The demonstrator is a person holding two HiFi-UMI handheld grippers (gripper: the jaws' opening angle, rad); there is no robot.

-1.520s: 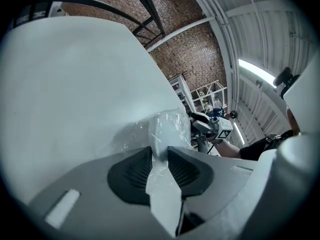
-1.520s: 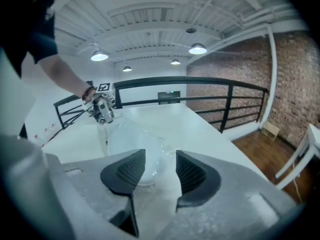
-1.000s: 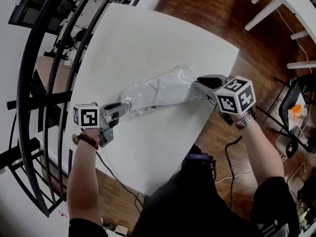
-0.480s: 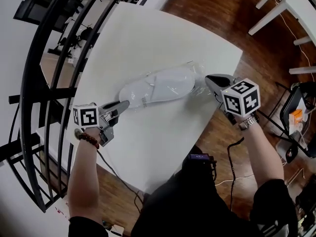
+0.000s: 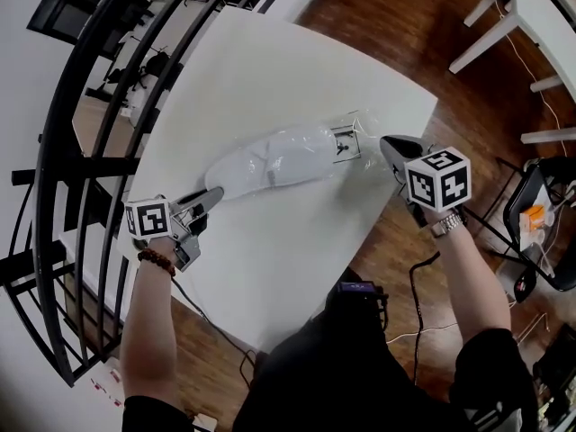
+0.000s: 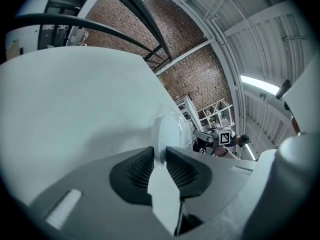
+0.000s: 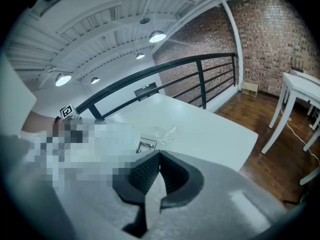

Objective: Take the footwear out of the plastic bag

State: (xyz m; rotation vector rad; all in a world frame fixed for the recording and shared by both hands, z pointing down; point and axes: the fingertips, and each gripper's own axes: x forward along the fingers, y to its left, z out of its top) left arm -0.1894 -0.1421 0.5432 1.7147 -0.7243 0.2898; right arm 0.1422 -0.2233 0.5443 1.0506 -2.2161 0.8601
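A clear plastic bag (image 5: 353, 136) holding white slippers (image 5: 270, 160) lies across the middle of the white table (image 5: 270, 268). My left gripper (image 5: 214, 193) is at the slippers' left end. Its jaws are closing, with the white slipper edge (image 6: 167, 129) pinched between the pads (image 6: 142, 166). My right gripper (image 5: 385, 142) is at the bag's right end, jaws shut (image 7: 157, 156) on the thin film. The bag's printed label (image 7: 146, 144) and crumpled plastic (image 7: 164, 132) lie just ahead of them. The bag is stretched between the two grippers.
A black curved railing (image 5: 81, 151) runs along the table's far and left sides. Wooden floor (image 5: 396, 25) lies beyond the right edge, with white furniture legs (image 5: 531, 7) and a dark chair (image 5: 540, 214). A cable (image 5: 418, 282) hangs near my body.
The right gripper's jaws have shut at the bag's right end. The left gripper has pulled left and toward me, and the slippers have slid left with it.
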